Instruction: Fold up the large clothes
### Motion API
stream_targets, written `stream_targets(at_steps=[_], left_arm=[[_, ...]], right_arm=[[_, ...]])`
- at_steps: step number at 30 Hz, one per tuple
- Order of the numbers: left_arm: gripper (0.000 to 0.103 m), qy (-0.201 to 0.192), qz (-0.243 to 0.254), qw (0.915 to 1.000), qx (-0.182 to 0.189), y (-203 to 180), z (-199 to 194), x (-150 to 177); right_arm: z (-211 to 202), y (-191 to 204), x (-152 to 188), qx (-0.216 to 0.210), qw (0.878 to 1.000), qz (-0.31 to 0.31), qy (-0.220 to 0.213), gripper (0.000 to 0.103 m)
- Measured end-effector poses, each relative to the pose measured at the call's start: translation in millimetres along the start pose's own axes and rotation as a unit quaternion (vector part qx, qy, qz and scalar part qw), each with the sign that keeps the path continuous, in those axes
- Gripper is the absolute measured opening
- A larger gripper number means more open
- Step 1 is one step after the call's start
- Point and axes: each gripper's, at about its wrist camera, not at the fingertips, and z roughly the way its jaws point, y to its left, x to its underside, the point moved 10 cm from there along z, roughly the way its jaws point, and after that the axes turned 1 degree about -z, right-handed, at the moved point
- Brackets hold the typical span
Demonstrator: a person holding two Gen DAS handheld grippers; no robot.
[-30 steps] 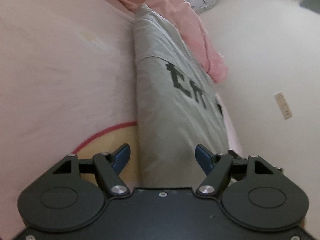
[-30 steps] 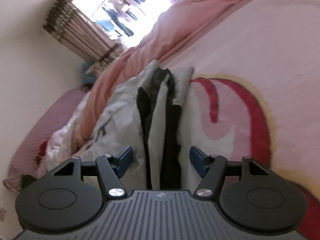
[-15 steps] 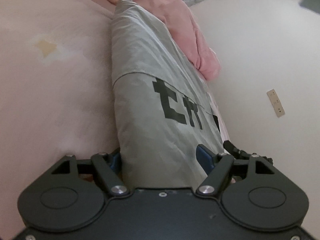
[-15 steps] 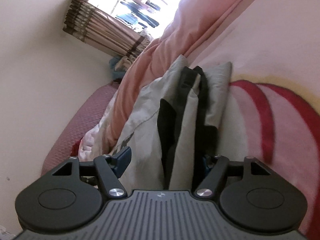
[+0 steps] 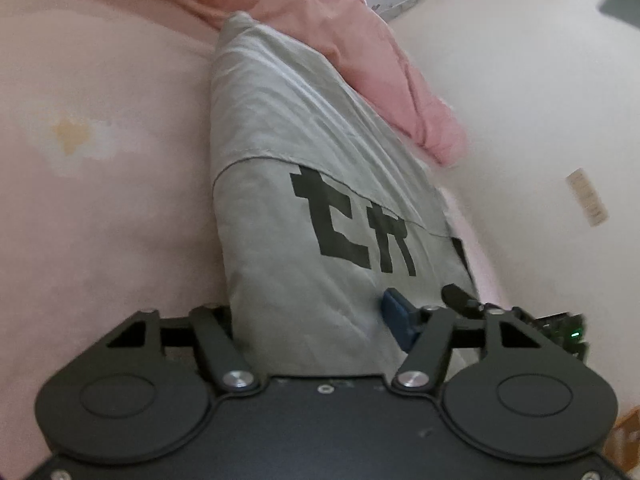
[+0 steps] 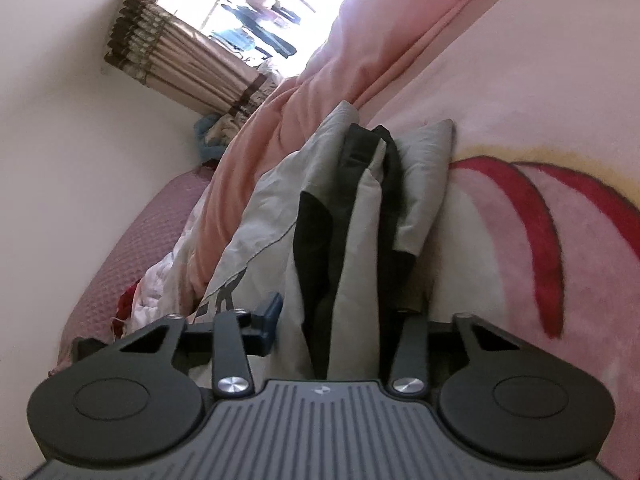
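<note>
A grey shirt (image 5: 288, 184) with black block letters lies folded lengthwise on the pink bed. In the left wrist view my left gripper (image 5: 312, 316) straddles its near end; the cloth fills the gap between the fingers and hides the left one, and the blue right pad (image 5: 396, 312) rests on the fabric. In the right wrist view the same shirt (image 6: 360, 240), grey with black parts, runs between the fingers of my right gripper (image 6: 340, 320). Its right finger is hidden under cloth. Both pairs of jaws stand wide apart.
A pink duvet (image 5: 348, 32) is bunched along the shirt's far side. The pink blanket (image 6: 540, 216) has a red and yellow pattern. A wall (image 5: 520, 120) is to the right. A curtain and window (image 6: 224, 40) are behind the bed.
Both grippers have moved forward onto the shirt's end. The cloth has slid between the fingers of each and now covers one pad on each gripper.
</note>
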Motion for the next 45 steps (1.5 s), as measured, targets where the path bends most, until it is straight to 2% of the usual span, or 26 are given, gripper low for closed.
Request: stream_targets(at_steps=[4, 7, 13, 19, 24, 27, 30, 32, 34, 36, 38, 40, 42, 43, 45], left_arm=[[0.041, -0.007, 0.021, 0.9997, -0.011, -12, -13, 0], [0.033, -0.016, 0.051, 0.9985, -0.01, -24, -28, -1], [0.033, -0.037, 0.072, 0.9967, -0.01, -27, -97, 4], [0.033, -0.065, 0.07, 0.9951, -0.026, -11, -181, 30], [0.033, -0.069, 0.064, 0.995, -0.034, 19, -226, 62], [0.034, -0.066, 0.053, 0.9959, -0.031, 39, -230, 79], [0.035, -0.049, 0.034, 0.9977, -0.034, 66, -222, 98], [0.043, -0.04, 0.021, 0.9983, -0.038, 87, -215, 113], [0.056, -0.056, 0.023, 0.9979, -0.024, 96, -217, 120], [0.066, -0.058, 0.011, 0.9979, -0.028, 101, -218, 120], [0.066, -0.06, 0.023, 0.9972, -0.038, 99, -221, 121], [0.066, -0.069, 0.053, 0.9935, -0.074, 87, -230, 114], [0.064, -0.085, 0.093, 0.9847, -0.121, 78, -246, 108], [0.063, -0.1, 0.112, 0.9777, -0.147, 71, -259, 105], [0.063, -0.122, 0.138, 0.9675, -0.173, 52, -275, 99]], right_arm=[[-4, 11, 1, 0.004, 1.0, -0.005, -0.013, 0.028], [-9, 31, 3, 0.001, 1.0, -0.016, -0.018, 0.023], [-18, 91, 19, -0.02, 0.999, -0.033, -0.019, 0.023], [-13, 141, 55, -0.044, 0.998, -0.051, -0.006, 0.023], [0, 159, 92, -0.04, 0.997, -0.068, 0.007, 0.024], [10, 151, 110, -0.029, 0.997, -0.068, 0.013, 0.024], [19, 133, 131, -0.004, 0.997, -0.077, 0.02, 0.024], [22, 118, 141, 0.01, 0.996, -0.083, 0.011, 0.027], [17, 109, 141, -0.014, 0.998, -0.059, 0.0, 0.028], [13, 103, 138, -0.02, 0.999, -0.041, 0.002, 0.03], [10, 106, 138, -0.001, 0.997, -0.072, 0.004, 0.034], [5, 116, 138, 0.036, 0.992, -0.124, 0.01, 0.04], [0, 130, 140, 0.08, 0.983, -0.167, 0.015, 0.043], [-3, 138, 140, 0.106, 0.976, -0.187, 0.013, 0.044], [-3, 157, 145, 0.158, 0.96, -0.23, 0.006, 0.047]])
